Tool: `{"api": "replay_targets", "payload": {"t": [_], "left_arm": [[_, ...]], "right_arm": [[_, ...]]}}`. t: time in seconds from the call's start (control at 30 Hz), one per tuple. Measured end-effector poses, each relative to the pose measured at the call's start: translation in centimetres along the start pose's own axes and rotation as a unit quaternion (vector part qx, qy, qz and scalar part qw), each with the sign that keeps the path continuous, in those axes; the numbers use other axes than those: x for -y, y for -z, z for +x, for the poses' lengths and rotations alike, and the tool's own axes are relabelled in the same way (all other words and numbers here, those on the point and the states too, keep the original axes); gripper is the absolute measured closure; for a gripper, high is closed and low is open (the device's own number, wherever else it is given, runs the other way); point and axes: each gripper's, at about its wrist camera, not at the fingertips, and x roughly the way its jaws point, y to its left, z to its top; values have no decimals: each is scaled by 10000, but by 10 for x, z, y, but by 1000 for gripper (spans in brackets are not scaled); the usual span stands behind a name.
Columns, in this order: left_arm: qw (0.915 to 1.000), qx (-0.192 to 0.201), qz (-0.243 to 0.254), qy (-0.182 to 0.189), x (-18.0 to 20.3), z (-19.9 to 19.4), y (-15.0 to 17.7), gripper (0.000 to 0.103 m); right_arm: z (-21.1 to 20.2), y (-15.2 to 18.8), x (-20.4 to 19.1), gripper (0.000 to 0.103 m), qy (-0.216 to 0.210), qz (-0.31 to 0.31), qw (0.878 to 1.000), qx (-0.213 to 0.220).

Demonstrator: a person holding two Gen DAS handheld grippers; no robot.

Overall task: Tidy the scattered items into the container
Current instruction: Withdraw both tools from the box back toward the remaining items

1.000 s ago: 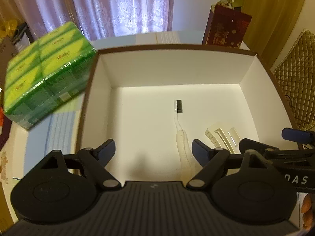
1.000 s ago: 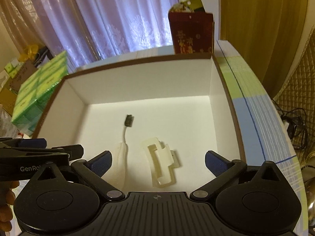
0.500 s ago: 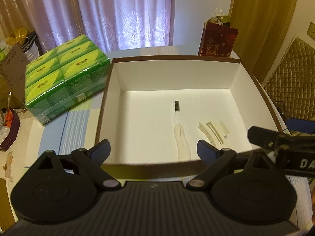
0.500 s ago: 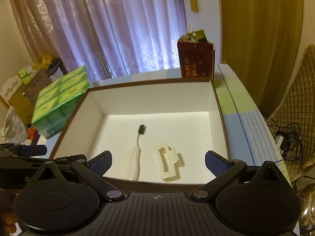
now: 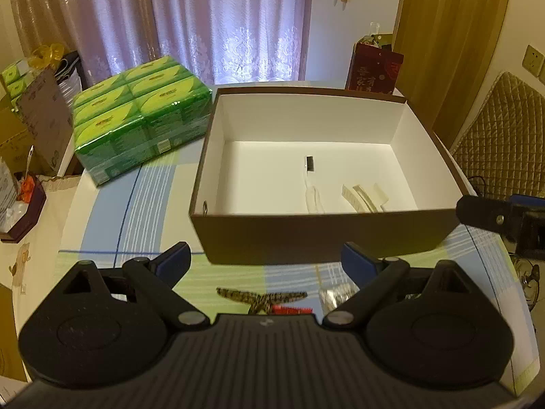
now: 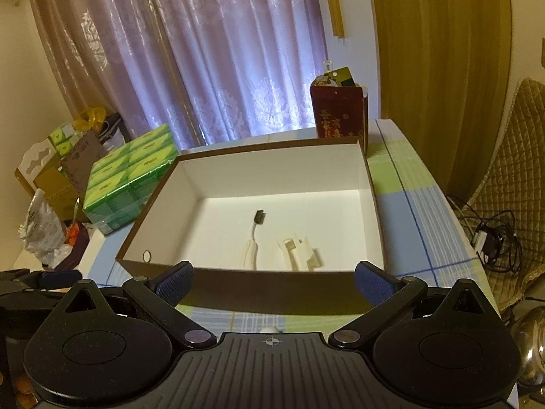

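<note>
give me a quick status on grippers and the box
Left gripper open, empty. Right gripper open, empty. Box holds toothbrush, cream clip. Patterned clip outside.

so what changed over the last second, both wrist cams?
Both tongs, left and right, drew back from over the box to its near side, open and empty throughout. Toothbrush and white clip stayed put inside.

Both hand-held grippers have drawn back from over the box toward the near edge of the worktop: the left hand-held gripper and the right hand-held gripper now sit short of its near wall. A speckled clip and other small items have come into the left view.
</note>
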Motion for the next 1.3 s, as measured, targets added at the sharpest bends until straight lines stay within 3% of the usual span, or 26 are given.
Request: {"api": "replay_targets", "payload": {"t": [0.5,0.83,1.3], "left_arm": [[10000,51,28,19,-28,-54,59,9],[9999,-130,9,-95,-38,-57,82,9],[9992,-389,80,-47,-37,-41,96,9]], "right_arm": [[-43,39,8,0,-128,-34,9990,419],[-35,66,-4,0,-30,-200,9998,-44],[-22,85,-7,0,48,-246,9990,-358]]}}
